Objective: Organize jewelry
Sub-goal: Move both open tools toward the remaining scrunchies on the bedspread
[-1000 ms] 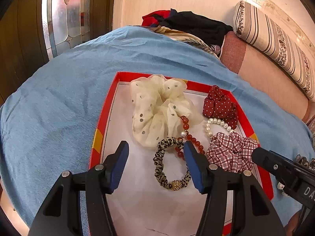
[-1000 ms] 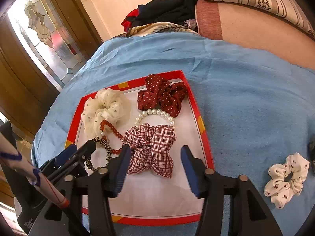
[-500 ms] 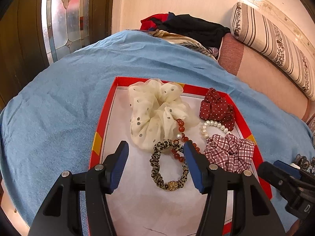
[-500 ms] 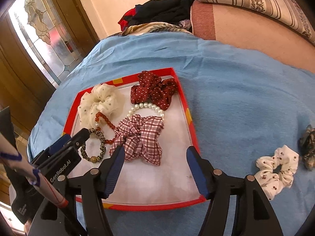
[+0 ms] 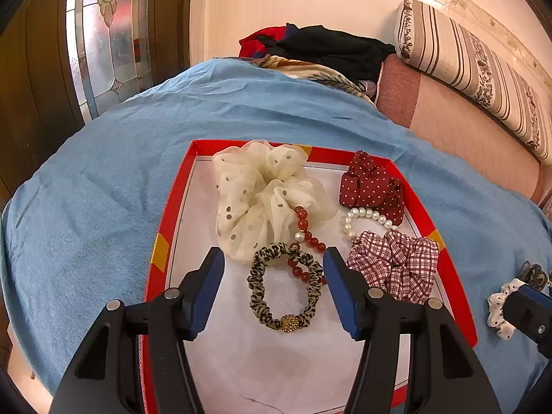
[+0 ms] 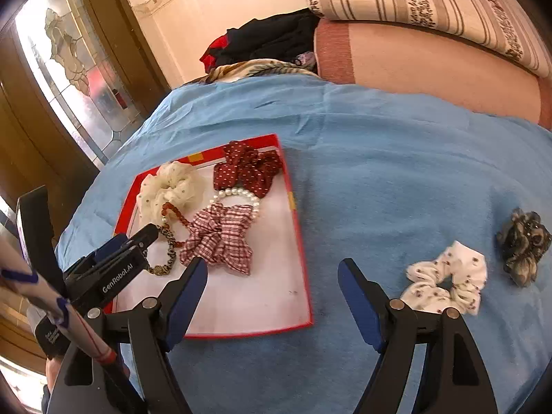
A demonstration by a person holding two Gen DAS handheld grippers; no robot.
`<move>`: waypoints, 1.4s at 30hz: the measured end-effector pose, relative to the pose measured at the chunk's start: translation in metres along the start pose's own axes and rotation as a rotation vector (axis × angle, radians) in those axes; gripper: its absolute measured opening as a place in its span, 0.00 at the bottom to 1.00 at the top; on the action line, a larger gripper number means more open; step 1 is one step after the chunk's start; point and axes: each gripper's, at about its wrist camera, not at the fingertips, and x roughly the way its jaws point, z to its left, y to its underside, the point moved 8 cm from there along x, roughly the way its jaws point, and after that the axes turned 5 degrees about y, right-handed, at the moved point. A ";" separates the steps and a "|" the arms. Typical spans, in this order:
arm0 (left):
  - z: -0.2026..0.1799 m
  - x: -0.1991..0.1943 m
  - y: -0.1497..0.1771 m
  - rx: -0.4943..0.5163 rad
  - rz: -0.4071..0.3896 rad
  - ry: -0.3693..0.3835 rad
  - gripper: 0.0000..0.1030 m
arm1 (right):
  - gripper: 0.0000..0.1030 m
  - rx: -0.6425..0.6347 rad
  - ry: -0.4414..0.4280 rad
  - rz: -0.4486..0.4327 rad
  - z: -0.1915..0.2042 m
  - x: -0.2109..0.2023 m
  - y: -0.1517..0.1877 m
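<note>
Right gripper point(image 6: 272, 295) tilts downward — jaws opening, empty — beside the red tray point(image 6: 303, 265).

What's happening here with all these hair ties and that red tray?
A person with a gripper in each hand is sorting accessories into a red tray on a blue blanket. The left gripper hangs open over a leopard hair tie in the tray, holding nothing. The right gripper is opening, empty. A white scrunchie and a dark one lie outside.
</note>
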 end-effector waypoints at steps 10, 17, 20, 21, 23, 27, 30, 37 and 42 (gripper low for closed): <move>-0.015 0.000 0.004 0.044 -0.001 -0.008 0.60 | 0.80 0.022 0.018 -0.006 -0.032 -0.016 0.011; -0.035 -0.003 0.006 0.085 -0.012 0.004 0.60 | 0.80 0.073 0.027 -0.019 -0.072 -0.032 0.019; -0.049 -0.008 0.006 0.117 -0.038 0.022 0.60 | 0.80 0.108 0.037 -0.042 -0.096 -0.047 0.021; -0.055 -0.010 0.006 0.132 -0.046 0.031 0.60 | 0.80 0.119 0.039 -0.051 -0.103 -0.051 0.021; -0.066 -0.011 0.009 0.160 -0.054 0.044 0.60 | 0.80 0.153 0.046 -0.074 -0.123 -0.064 0.023; -0.092 -0.015 0.017 0.199 -0.059 0.079 0.60 | 0.80 0.224 0.076 -0.107 -0.167 -0.088 0.030; -0.115 -0.018 0.025 0.234 -0.057 0.115 0.60 | 0.80 0.278 0.099 -0.126 -0.197 -0.102 0.036; -0.175 -0.031 0.057 0.316 -0.014 0.219 0.61 | 0.80 0.398 0.136 -0.154 -0.262 -0.125 0.062; -0.230 -0.043 0.091 0.375 0.056 0.347 0.66 | 0.80 0.491 0.131 -0.152 -0.296 -0.126 0.079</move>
